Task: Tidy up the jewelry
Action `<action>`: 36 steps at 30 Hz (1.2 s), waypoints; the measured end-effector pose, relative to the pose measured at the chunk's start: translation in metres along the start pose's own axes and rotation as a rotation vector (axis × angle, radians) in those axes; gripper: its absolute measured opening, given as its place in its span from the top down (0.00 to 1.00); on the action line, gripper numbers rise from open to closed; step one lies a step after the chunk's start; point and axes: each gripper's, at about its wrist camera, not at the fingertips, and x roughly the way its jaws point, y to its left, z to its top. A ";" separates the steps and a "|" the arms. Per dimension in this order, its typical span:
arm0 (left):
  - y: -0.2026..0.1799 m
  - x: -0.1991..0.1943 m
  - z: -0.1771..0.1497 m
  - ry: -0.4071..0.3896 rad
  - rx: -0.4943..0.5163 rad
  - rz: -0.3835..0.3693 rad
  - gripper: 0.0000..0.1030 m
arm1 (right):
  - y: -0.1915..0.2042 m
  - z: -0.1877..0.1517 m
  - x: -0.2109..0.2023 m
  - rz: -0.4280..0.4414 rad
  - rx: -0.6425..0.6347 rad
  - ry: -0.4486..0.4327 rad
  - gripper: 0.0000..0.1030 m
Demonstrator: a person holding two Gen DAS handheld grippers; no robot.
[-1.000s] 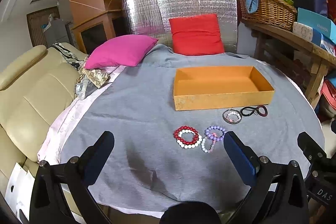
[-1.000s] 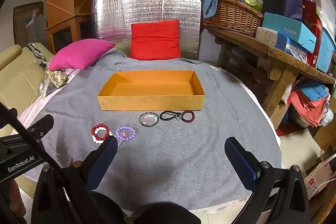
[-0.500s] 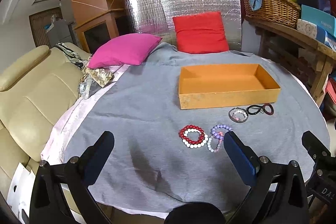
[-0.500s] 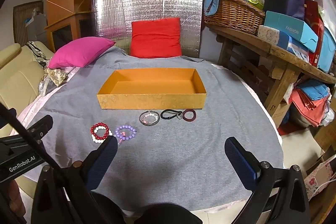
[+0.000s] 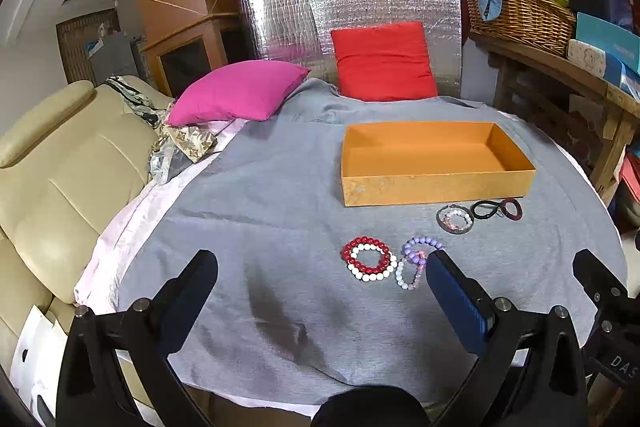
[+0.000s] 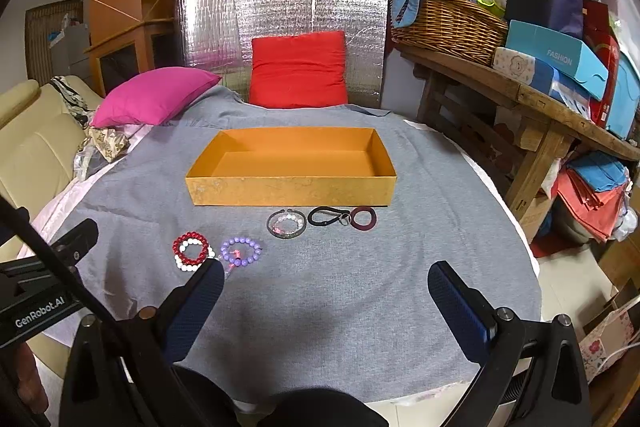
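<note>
An empty orange box [image 5: 436, 183] [image 6: 292, 191] stands on the grey cloth. In front of it lie a red bead bracelet on a white one [image 5: 366, 259] [image 6: 191, 249], a purple bead bracelet [image 5: 420, 247] [image 6: 241, 250], a silver bangle with pink beads [image 5: 455, 219] [image 6: 286, 223], and a black hair tie joined to a dark red ring [image 5: 497, 209] [image 6: 343, 217]. My left gripper [image 5: 320, 271] is open, near the table's front, with the red and purple bracelets just ahead of its right finger. My right gripper [image 6: 326, 281] is open and holds nothing.
A pink cushion [image 5: 238, 93] and a red cushion [image 5: 384, 61] lie at the back before a silver foil panel [image 6: 280, 23]. A cream sofa [image 5: 60, 171] is left. A wooden bench [image 6: 520, 99] with a wicker basket [image 6: 444, 23] and boxes is right.
Both views have crept slightly forward and the box and bracelets now sit a little lower and closer. Both grippers stay open; nothing on the cloth has moved.
</note>
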 end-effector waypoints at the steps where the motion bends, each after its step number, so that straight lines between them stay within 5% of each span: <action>1: 0.000 0.001 0.000 0.001 -0.001 -0.001 0.00 | 0.000 0.000 0.000 0.000 0.000 0.000 0.00; 36: 0.007 0.061 -0.009 0.111 -0.029 -0.011 0.00 | -0.001 0.004 0.061 0.006 0.030 0.131 0.00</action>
